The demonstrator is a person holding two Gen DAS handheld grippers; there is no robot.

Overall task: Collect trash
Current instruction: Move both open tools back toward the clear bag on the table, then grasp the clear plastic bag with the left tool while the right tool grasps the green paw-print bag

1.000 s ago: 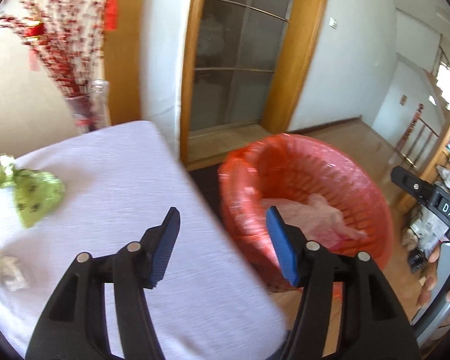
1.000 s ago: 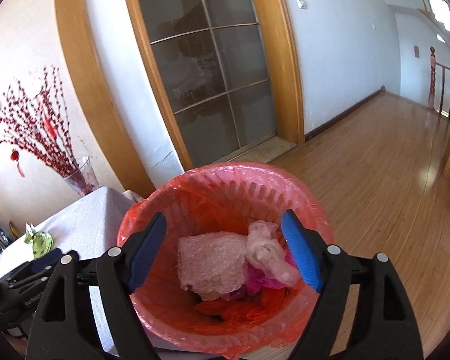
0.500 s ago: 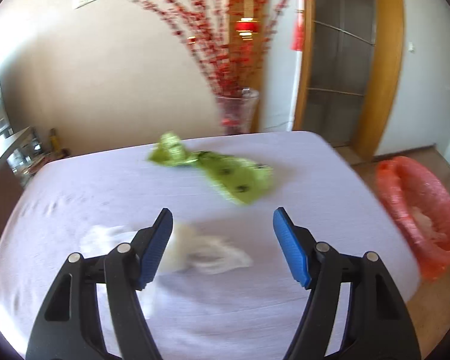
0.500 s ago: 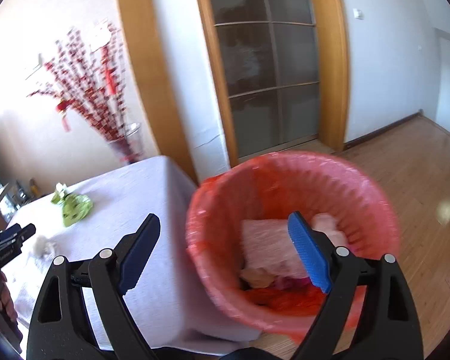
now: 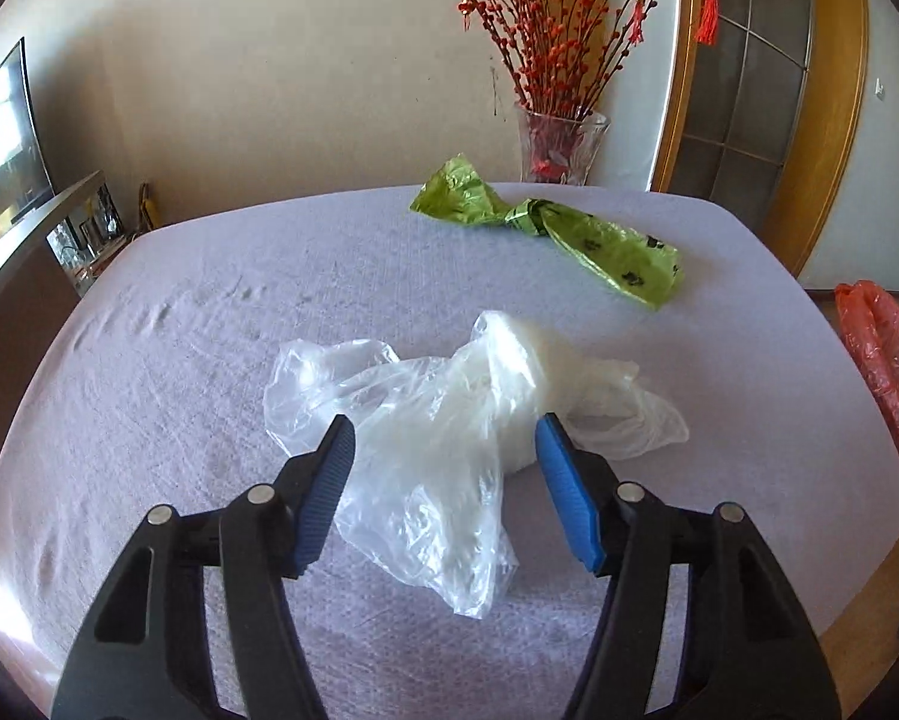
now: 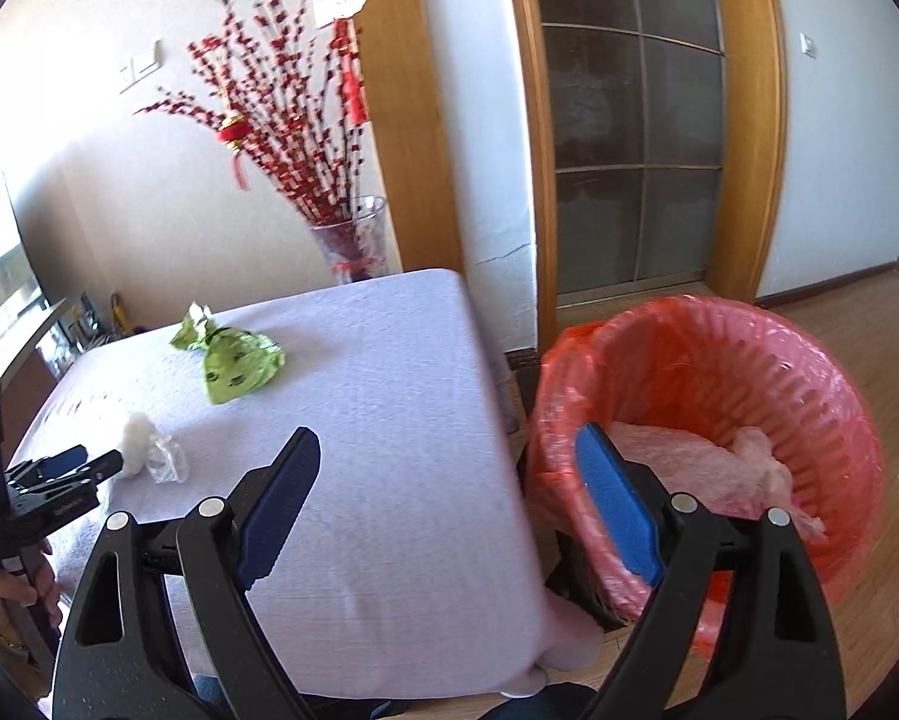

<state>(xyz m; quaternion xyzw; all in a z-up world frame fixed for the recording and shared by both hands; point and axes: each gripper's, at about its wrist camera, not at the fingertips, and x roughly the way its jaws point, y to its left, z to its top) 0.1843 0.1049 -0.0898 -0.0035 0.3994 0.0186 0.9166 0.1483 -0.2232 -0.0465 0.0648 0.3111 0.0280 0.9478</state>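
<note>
Pale lilac cloth is covering the surface (image 5: pixel 167 324), which is standing against a beige wall beside a wood-framed glass door (image 6: pixel 635 120). Two pieces of trash are lying on the cloth. One clear plastic bag (image 5: pixel 443 414), crumpled around a white mass, is sitting near the middle of the near half. One green knotted bag (image 5: pixel 575 234) with dark markings is lying toward the far edge, well apart from the clear one. One glass vase (image 5: pixel 560 144) holding red-berried branches is standing behind the far edge of the surface. One bin (image 6: pixel 809 396), lined with an orange-red bag, is standing on the wooden floor just beside the right end of the surface; pale pink and white waste is lying inside it.

Two grippers are showing. The left gripper (image 5: pixel 446 462) is hovering low over the clear plastic bag, pointing toward the far wall, with its jaws standing wide apart on either side of the bag and gripping nothing; whether the blue pads are touching the plastic cannot be told. In the right wrist view this gripper is appearing at the left edge, held in a hand (image 6: pixel 11 588), its tips next to the clear bag. The right gripper (image 6: pixel 446 498) is being held above the near corner of the surface, straddling the gap between surface and bin, its jaws spread wide and empty
</note>
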